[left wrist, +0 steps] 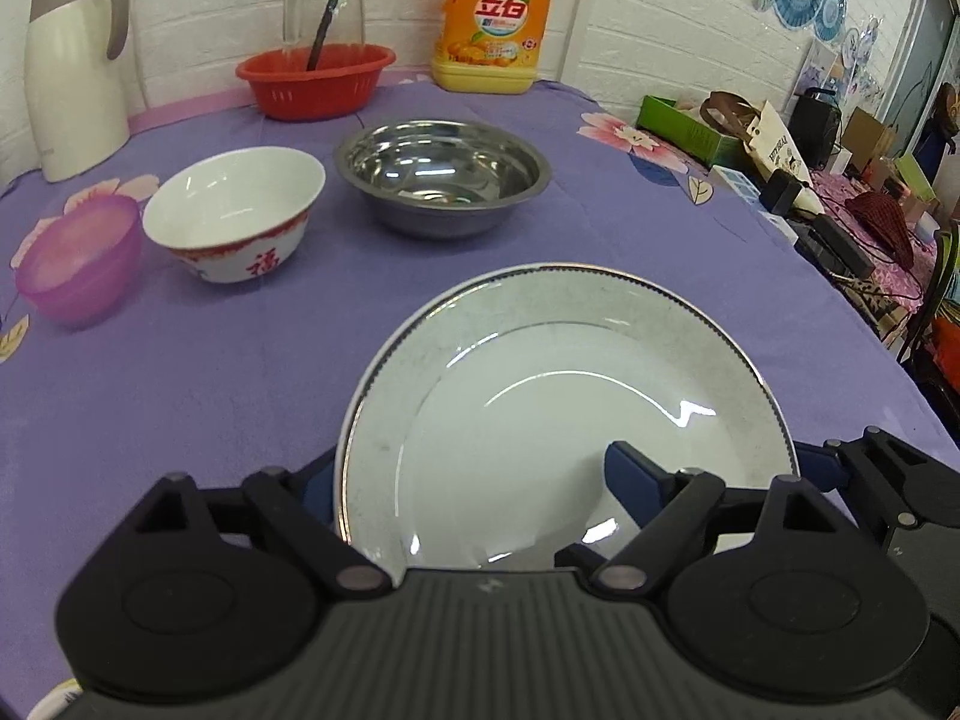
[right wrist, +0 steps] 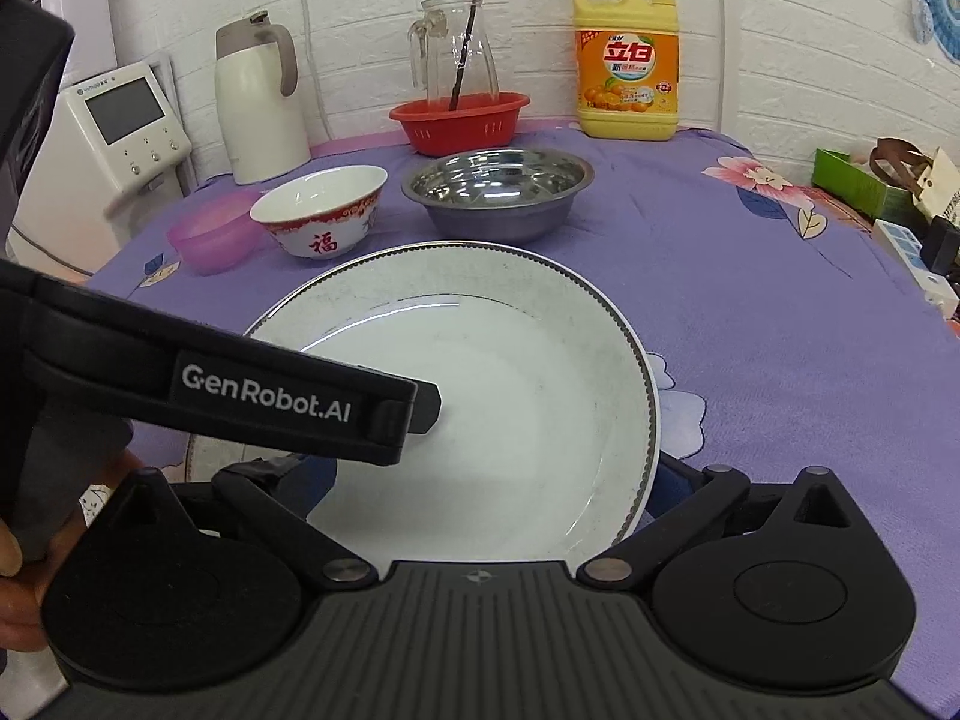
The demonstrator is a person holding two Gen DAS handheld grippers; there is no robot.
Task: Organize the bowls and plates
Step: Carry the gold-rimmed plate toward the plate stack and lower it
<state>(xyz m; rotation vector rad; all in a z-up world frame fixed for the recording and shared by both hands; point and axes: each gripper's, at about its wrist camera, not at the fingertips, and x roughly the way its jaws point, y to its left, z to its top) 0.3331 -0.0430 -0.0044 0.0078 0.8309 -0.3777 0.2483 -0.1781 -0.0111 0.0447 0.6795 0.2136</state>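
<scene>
The left claw [left wrist: 474, 480] stands fairly wide, one blue finger outside the left rim of the white plate [left wrist: 570, 360] and the other over its well, with no pad seen pressing on it. The plate is on the purple-clothed table [left wrist: 210, 390], nearest of all the dishes, between the two claws. The right claw [right wrist: 492, 480] has its fingers spread to either side of the plate's near part, but they are mostly hidden and I cannot tell whether they grip it. Both claws slant downward toward the plate, level from side to side. Bare cloth lies left of the plate and between it and the row behind: a pink plastic bowl [left wrist: 78, 258], a white bowl with red characters [left wrist: 234, 210] just beside it, and a steel bowl [left wrist: 441, 174] a little apart. Farther back, by the brick wall, are a red basket [left wrist: 315, 81], a yellow detergent bottle [left wrist: 495, 18] and a white jug [left wrist: 72, 72]. The table's right edge curves away close behind the plate's right side, with a green box [left wrist: 684, 126] and clutter beyond. Only the right wrist view shows the left claw from the side, its tip above the plate's well, a hand [right wrist: 9, 552] at its grip, a glass pitcher [right wrist: 456, 54] in full and a white appliance with a screen [right wrist: 126, 120]. The left wrist view alone shows the room beyond the table's right edge.
</scene>
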